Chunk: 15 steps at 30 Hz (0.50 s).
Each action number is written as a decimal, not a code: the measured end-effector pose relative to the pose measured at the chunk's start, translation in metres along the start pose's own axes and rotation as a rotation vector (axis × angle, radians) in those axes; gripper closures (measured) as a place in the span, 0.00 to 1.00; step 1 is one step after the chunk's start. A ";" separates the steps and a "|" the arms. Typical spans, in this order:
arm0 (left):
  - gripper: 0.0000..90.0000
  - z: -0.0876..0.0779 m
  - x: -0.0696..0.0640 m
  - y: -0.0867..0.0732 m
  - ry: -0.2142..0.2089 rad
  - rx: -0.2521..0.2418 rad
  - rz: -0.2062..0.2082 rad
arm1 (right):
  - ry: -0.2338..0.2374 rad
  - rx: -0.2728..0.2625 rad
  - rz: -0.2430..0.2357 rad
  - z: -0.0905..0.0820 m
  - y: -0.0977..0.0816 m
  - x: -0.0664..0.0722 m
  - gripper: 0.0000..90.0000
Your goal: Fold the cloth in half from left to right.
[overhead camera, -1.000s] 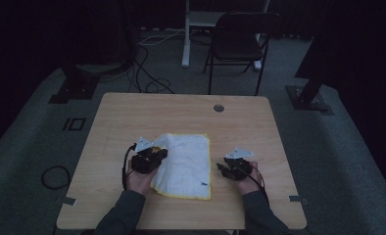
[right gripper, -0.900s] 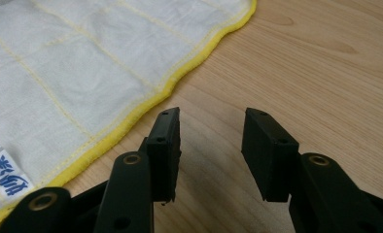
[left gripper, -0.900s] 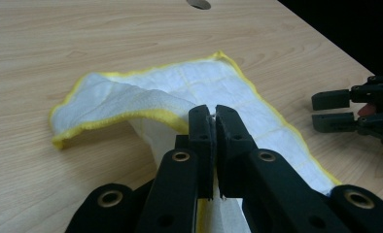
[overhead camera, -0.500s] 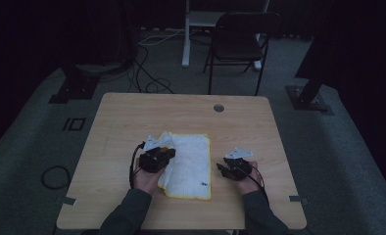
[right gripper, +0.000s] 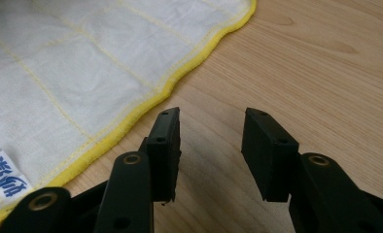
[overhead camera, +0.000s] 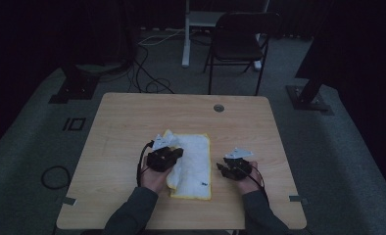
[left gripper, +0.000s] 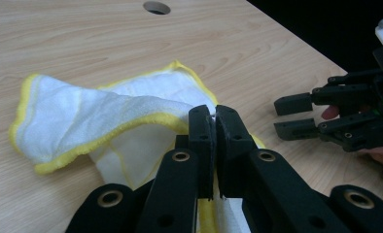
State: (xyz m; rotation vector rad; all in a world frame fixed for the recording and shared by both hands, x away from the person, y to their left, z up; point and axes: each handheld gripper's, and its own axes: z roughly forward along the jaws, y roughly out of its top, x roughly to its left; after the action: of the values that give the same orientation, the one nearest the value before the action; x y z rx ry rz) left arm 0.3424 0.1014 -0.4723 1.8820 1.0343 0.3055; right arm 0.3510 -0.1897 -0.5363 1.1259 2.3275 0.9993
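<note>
while the white terry cloth with the yellow hem (overhead camera: 193, 164) is lying on the near middle of the pale wooden counter (overhead camera: 132, 117), its left edge is being lifted and turned over toward the right. the left tool (left gripper: 212, 121) is clenching that hem tightly, with a loose flap bulging beside it. the fold is looking about half made; the flap is not yet resting flat. the right tool (right gripper: 211, 141) is hovering released just beside the cloth's right hem, gripping nothing and pointing across bare wood.
</note>
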 end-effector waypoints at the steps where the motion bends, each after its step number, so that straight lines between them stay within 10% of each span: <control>1: 0.97 0.001 -0.001 0.000 -0.004 0.002 0.002 | 0.000 0.000 0.001 0.000 0.000 0.000 0.65; 15: 0.97 0.010 -0.009 0.002 -0.034 0.009 0.023 | 0.000 -0.002 0.001 0.000 0.000 0.000 0.65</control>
State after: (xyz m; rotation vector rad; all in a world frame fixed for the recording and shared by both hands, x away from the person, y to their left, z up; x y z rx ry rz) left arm 0.3439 0.0875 -0.4739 1.9021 0.9940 0.2813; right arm 0.3512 -0.1901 -0.5361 1.1264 2.3260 1.0019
